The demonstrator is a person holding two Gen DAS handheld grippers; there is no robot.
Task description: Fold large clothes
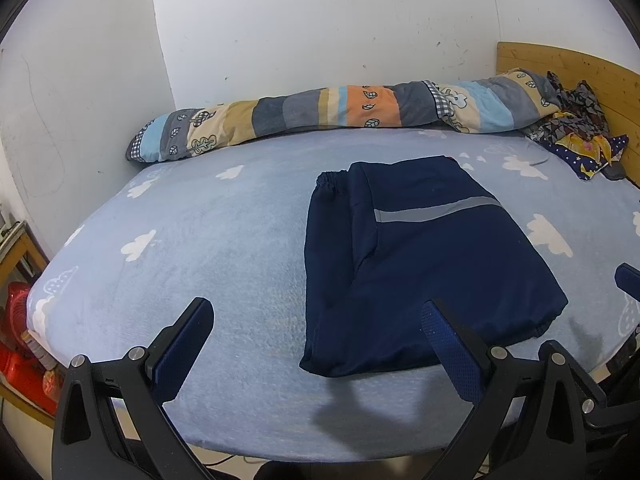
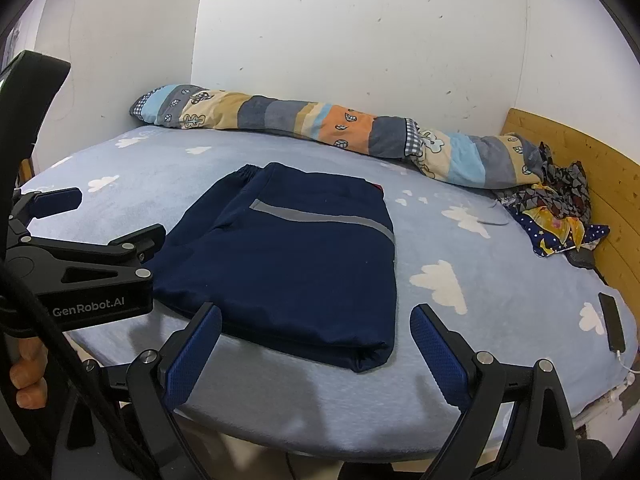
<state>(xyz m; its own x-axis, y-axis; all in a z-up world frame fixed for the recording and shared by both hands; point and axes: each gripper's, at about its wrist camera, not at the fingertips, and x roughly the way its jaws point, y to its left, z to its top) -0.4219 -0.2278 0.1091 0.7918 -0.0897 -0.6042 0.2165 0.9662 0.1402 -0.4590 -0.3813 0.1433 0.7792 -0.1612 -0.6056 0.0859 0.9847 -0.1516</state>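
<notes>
A navy garment (image 1: 420,264) with a grey reflective stripe lies folded into a rectangle on the light blue cloud-print bed sheet (image 1: 200,240), near the front edge. An elastic cuff shows at its far left corner. My left gripper (image 1: 316,320) hovers open over the garment's near left edge, its right finger (image 1: 444,340) above the cloth. In the right wrist view the garment (image 2: 296,264) lies just beyond my open right gripper (image 2: 316,320), whose fingers straddle its near edge without touching it. The left gripper (image 2: 108,216) appears at that view's left, open, beside the garment's left side.
A rolled patchwork quilt (image 1: 320,116) lies along the wall at the back. Crumpled patterned clothes (image 2: 560,208) sit by the wooden headboard (image 2: 592,160) at the right. A phone (image 2: 614,320) on a cable rests at the bed's right edge. Red items (image 1: 16,320) stand left of the bed.
</notes>
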